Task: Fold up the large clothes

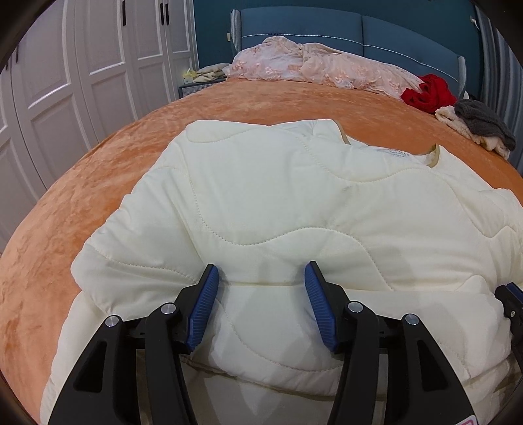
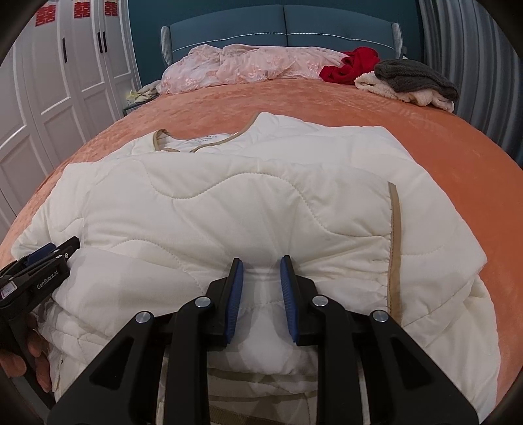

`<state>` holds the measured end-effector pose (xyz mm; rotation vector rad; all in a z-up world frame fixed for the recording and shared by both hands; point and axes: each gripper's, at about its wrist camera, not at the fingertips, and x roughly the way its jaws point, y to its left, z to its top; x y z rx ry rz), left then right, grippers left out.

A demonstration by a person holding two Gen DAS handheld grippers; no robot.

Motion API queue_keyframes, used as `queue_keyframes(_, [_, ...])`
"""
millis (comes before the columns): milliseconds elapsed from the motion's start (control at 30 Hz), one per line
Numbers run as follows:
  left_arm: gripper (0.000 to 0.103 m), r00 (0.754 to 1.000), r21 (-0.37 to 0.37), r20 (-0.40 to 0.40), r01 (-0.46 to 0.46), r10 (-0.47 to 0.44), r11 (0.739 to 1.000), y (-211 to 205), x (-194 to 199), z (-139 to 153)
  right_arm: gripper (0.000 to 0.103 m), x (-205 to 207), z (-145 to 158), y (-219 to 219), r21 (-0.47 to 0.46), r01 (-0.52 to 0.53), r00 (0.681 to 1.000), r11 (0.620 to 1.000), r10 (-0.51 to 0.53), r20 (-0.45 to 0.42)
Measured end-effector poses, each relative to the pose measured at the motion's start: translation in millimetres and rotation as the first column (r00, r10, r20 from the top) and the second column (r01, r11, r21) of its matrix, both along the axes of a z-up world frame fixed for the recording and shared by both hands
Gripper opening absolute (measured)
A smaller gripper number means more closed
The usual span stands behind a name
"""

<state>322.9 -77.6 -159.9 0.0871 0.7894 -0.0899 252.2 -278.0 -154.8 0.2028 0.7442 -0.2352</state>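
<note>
Pinching a bunched fold of the cream quilted jacket (image 2: 261, 202), right tool (image 2: 261, 271); left tool (image 1: 261, 278) spread apart over it, on orange bed (image 1: 98, 183).

Orange-covered bed (image 2: 327, 108), blue headboard (image 2: 281, 29), white wardrobe doors (image 1: 81, 59)

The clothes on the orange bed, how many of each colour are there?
White quilted padded jacket: 1
Pink lacy fabric heap: 1
Red crumpled garment: 1
Dark grey fuzzy garment: 1
Cream fleecy garment: 1
Total: 5
</note>
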Motion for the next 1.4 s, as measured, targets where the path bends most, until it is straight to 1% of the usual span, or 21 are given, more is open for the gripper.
queue_keyframes(200, [0.053,1.0,0.01,0.002,-0.002,0.002,1.0,-1.3,-0.5,-0.3,0.022,0.5,0.3,-0.3,0.001,0.0,1.0,1.0,0.0,-0.003])
queue_keyframes(300, [0.053,1.0,0.002,-0.015,0.001,-0.001,1.0,-0.1,1.3,4.7,0.023,2.3,1.9,-1.6,0.01,-0.003,1.0,1.0,0.003,-0.019])
queue_keyframes(367, [0.053,0.999,-0.047,-0.044,0.013,-0.015,0.999,7.5,2.3,15.6,0.024,3.2,8.7,-4.4,0.03,-0.007,0.999,1.0,0.008,-0.038])
queue_keyframes(400, [0.054,0.997,-0.092,-0.063,0.032,-0.037,0.995,15.4,2.5,24.4,0.029,3.0,15.1,-5.3,0.042,-0.011,0.999,0.999,0.013,-0.05])
queue_keyframes(433, [0.054,0.996,-0.128,-0.072,0.041,-0.05,0.991,23.2,2.6,32.3,0.039,1.1,23.5,-5.4,0.052,-0.018,0.999,0.998,0.02,-0.049])
queue_keyframes(467, [0.054,0.995,-0.173,-0.073,0.047,-0.06,0.984,34.2,2.5,43.5,0.043,-1.2,31.6,-4.5,0.058,-0.021,0.999,0.998,0.023,-0.031])
queue_keyframes(500, [0.054,0.996,-0.216,-0.058,0.054,-0.068,0.975,45.9,4.3,56.0,0.044,-2.8,43.5,-2.5,0.058,-0.029,1.0,0.998,0.029,0.008])
queue_keyframes(533, [0.054,0.997,-0.235,-0.038,0.054,-0.064,0.97,53.2,7.4,65.7,0.044,1.0,55.5,0.5,0.058,-0.04,0.998,0.997,0.038,0.043])
queue_keyframes(600, [0.054,0.999,-0.243,-0.011,0.043,-0.047,0.969,63.6,23.1,83.4,0.048,20.5,70.5,6.1,0.076,-0.064,0.996,0.995,0.059,0.07])
queue_keyframes(700, [0.054,0.998,-0.262,-0.054,0.014,-0.029,0.965,72.7,75.3,94.1,0.052,79.0,84.5,16.2,0.178,-0.14,0.988,0.974,0.126,0.085])
queue_keyframes(833, [0.054,0.991,-0.266,-0.135,-0.045,0.009,0.963,77.6,136.0,80.2,0.052,162.7,78.7,28.5,0.273,-0.183,0.983,0.945,0.175,0.052])
queue_keyframes(933, [0.054,0.982,-0.333,-0.186,-0.082,0.02,0.939,81.6,162.2,62.2,0.052,206.7,66.3,37.9,0.293,-0.174,0.984,0.94,0.18,0.006])
queue_keyframes(967, [0.054,0.979,-0.328,-0.202,-0.096,0.029,0.94,80.6,169.1,52.7,0.052,222.7,61.0,41.7,0.288,-0.169,0.984,0.943,0.18,-0.011])
queue_keyframes(1033, [0.054,0.977,-0.291,-0.207,-0.104,0.043,0.951,75.0,174.5,37.7,0.052,242.7,51.9,49.0,0.284,-0.178,0.981,0.942,0.191,-0.021])
queue_keyframes(1133, [0.054,0.984,-0.218,-0.169,-0.099,0.062,0.971,67.5,172.1,19.2,0.052,260.4,35.5,58.8,0.295,-0.197,0.974,0.935,0.222,-0.053])
queue_keyframes(1167, [0.055,0.986,-0.2,-0.15,-0.096,0.067,0.975,65.7,170.1,16.1,0.052,267.7,23.8,65.1,0.303,-0.211,0.965,0.929,0.247,-0.086])
queue_keyframes(1200, [0.056,0.989,-0.178,-0.13,-0.095,0.073,0.979,62.4,168.1,13.5,0.044,270.8,15.5,68.1,0.309,-0.225,0.957,0.924,0.27,-0.109])
queue_keyframes(1233, [0.058,0.99,-0.165,-0.12,-0.095,0.075,0.982,60.5,167.2,12.3,0.023,272.6,7.0,73.9,0.302,-0.248,0.947,0.921,0.296,-0.125])
queue_keyframes(1300, [0.059,0.992,-0.128,-0.102,-0.093,0.08,0.987,55.5,165.6,9.7,0.007,265.9,5.1,78.2,0.274,-0.274,0.947,0.922,0.308,-0.088])
queue_keyframes(1367, [0.06,0.992,-0.114,-0.09,-0.093,0.083,0.989,53.9,163.0,7.6,0.004,255.8,10.4,75.1,0.26,-0.265,0.96,0.929,0.281,-0.024])
queue_keyframes(1400, [0.061,0.993,-0.114,-0.086,-0.094,0.084,0.989,54.2,162.9,6.9,0.004,253.6,10.6,73.1,0.259,-0.258,0.963,0.931,0.269,-0.009])
